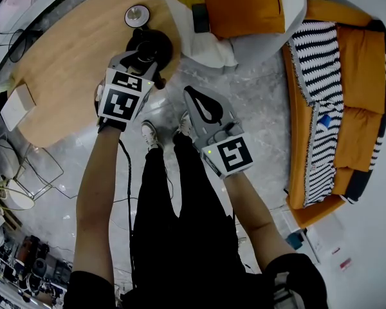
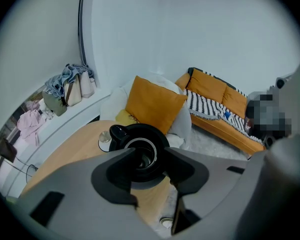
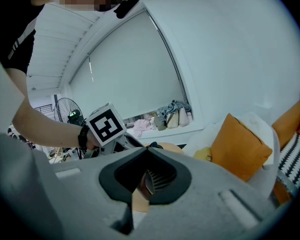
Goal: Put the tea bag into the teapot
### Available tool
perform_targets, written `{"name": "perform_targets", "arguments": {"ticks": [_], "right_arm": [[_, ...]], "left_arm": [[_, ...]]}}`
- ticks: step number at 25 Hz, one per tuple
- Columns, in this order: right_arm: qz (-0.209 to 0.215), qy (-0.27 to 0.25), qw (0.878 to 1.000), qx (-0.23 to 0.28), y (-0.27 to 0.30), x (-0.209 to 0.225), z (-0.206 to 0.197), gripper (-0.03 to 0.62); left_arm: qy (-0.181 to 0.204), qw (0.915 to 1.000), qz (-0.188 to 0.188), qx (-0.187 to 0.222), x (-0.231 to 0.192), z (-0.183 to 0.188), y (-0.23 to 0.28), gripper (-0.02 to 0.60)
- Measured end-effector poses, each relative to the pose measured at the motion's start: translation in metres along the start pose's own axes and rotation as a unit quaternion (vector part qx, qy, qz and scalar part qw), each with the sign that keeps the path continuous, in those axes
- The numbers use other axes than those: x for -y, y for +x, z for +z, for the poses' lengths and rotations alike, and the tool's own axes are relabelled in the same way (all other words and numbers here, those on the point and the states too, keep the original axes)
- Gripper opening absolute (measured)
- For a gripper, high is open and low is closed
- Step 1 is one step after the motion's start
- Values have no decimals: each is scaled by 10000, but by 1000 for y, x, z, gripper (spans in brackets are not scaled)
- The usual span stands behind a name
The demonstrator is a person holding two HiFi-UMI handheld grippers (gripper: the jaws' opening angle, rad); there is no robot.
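A black teapot point(image 1: 156, 44) stands open on the oval wooden table point(image 1: 64, 63), near its right end. Its round lid point(image 1: 137, 15) lies beside it on the far side. My left gripper point(image 1: 145, 60) hovers right over the pot. In the left gripper view the jaws point(image 2: 150, 159) stand wide apart with nothing between them, framing the teapot's point(image 2: 157, 134) open mouth; the lid point(image 2: 105, 139) lies to its left. No tea bag shows in any view, and the pot's inside is too dark to read. My right gripper point(image 1: 194, 95) hangs shut over the floor, off the table; its jaws point(image 3: 146, 153) meet.
A white box point(image 1: 17, 106) sits on the table's near left end. An orange cushion point(image 1: 241, 5) and white pillows lie beyond the table. An orange sofa point(image 1: 360, 63) with a striped blanket point(image 1: 321, 108) runs along the right. The person's legs and shoes point(image 1: 149, 134) stand on the grey floor.
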State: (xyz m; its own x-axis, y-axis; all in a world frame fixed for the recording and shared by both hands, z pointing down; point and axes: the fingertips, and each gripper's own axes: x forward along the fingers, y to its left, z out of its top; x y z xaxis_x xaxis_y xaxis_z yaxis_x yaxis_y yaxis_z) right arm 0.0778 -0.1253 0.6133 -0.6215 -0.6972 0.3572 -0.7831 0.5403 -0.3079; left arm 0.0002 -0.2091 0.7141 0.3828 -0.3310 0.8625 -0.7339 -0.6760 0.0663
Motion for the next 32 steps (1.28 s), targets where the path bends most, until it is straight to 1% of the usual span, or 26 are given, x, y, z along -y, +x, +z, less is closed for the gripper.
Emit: {"name": "perform_targets", "arguments": {"ticks": [13, 15, 18, 20, 26, 28, 30, 32], "right_arm": [[20, -124, 9999, -88, 0, -14, 3, 5], [17, -144, 9999, -30, 0, -17, 9, 5], [41, -168, 9992, 362, 1, -26, 32, 5], [65, -259, 9987, 431, 0, -31, 41, 5], [15, -452, 9989, 86, -17, -48, 60, 5], [-38, -431, 9989, 169, -24, -51, 75, 5], [-123, -411, 9990, 104, -31, -56, 84, 5], [-173, -501, 9986, 53, -40, -61, 89, 5]], "left_arm": [[-126, 9997, 120, 174, -10, -1, -13, 160], [-120, 9996, 126, 202, -10, 0, -18, 144], [-91, 9996, 132, 251, -10, 1, -27, 94], [-84, 9992, 154, 351, -10, 5, -34, 44], [-169, 9969, 115, 760, -2, 13, -69, 17], [-168, 9956, 187, 899, 2, 15, -86, 12], [-282, 9934, 257, 1085, 3, 18, -106, 9], [-426, 9895, 335, 1340, 2, 24, -129, 8]]}}
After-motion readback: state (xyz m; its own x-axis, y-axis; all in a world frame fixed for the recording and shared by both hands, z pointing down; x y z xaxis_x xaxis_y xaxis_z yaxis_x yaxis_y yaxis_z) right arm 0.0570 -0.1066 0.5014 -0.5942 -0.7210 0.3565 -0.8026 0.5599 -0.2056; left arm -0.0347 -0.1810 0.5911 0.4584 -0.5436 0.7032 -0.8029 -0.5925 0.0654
